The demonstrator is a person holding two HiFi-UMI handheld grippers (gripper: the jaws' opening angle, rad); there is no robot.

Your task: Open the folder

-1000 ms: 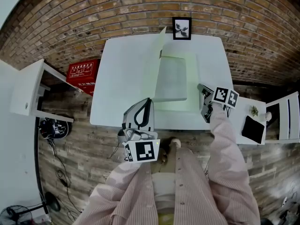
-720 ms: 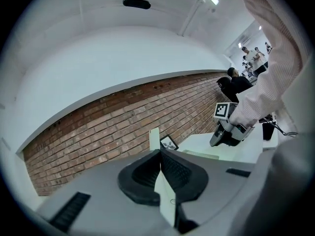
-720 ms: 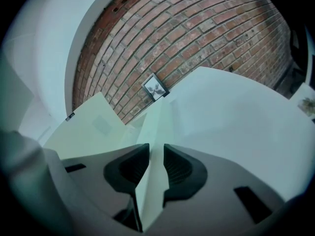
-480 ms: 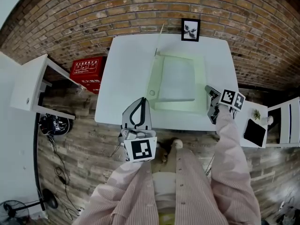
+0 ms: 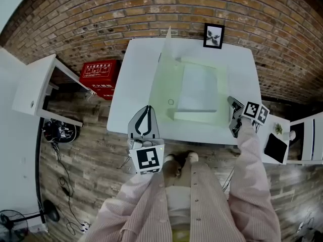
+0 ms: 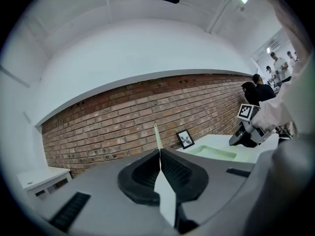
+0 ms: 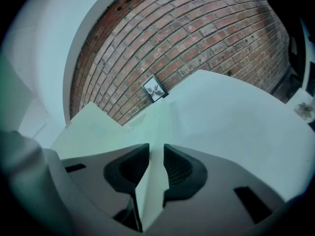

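Left gripper [image 6: 158, 157] closed on folder cover [image 5: 162, 77] (right gripper [image 7: 156, 150] clamped its back [image 5: 199, 116]); slow outward swing was advisable.

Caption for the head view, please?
Left claw holds the green folder's cover raised; right claw grips its right edge.

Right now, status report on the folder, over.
Left gripper shut on cover, raised steeply. Right gripper shut on folder, right edge. Picture frame at back, out of way.
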